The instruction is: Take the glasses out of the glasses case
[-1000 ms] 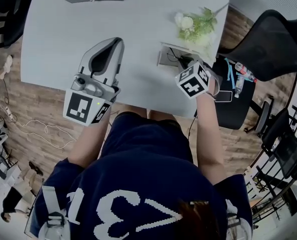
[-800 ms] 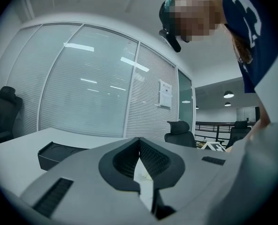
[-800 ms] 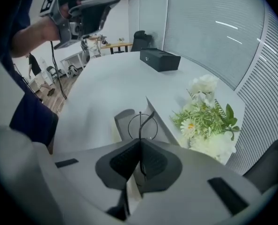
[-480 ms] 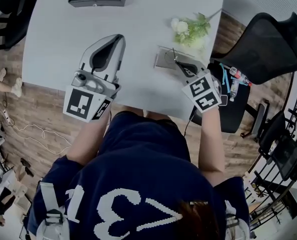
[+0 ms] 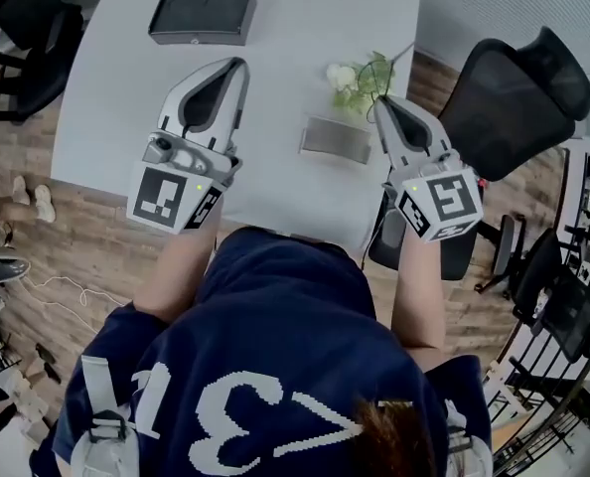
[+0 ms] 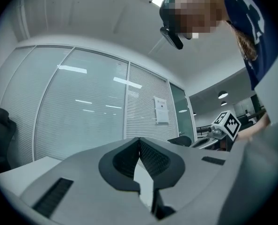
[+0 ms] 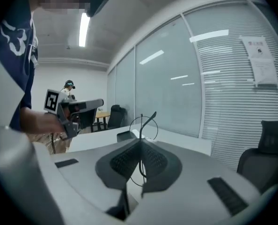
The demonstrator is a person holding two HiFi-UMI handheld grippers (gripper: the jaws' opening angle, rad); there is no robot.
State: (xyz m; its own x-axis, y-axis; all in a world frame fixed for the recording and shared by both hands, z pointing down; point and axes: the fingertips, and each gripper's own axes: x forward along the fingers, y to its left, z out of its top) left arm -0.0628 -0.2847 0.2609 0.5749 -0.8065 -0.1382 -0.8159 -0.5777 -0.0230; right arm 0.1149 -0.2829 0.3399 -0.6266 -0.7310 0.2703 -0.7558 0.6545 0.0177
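The grey glasses case lies on the white table, between my two grippers. My right gripper is held up over the table's right edge, beside the case, and is shut on the thin wire-rimmed glasses. One round rim and a temple stick out past its tips in the right gripper view. In the head view the glasses show faintly against the flowers. My left gripper hovers left of the case, jaws shut with nothing between them.
A black box sits at the table's far side. A small bunch of white flowers lies just beyond the case. A black office chair stands off the table's right edge. Glass partition walls surround the room.
My right gripper has come up off the case, bringing the glasses out, and now points away from me. The left gripper has hardly moved.
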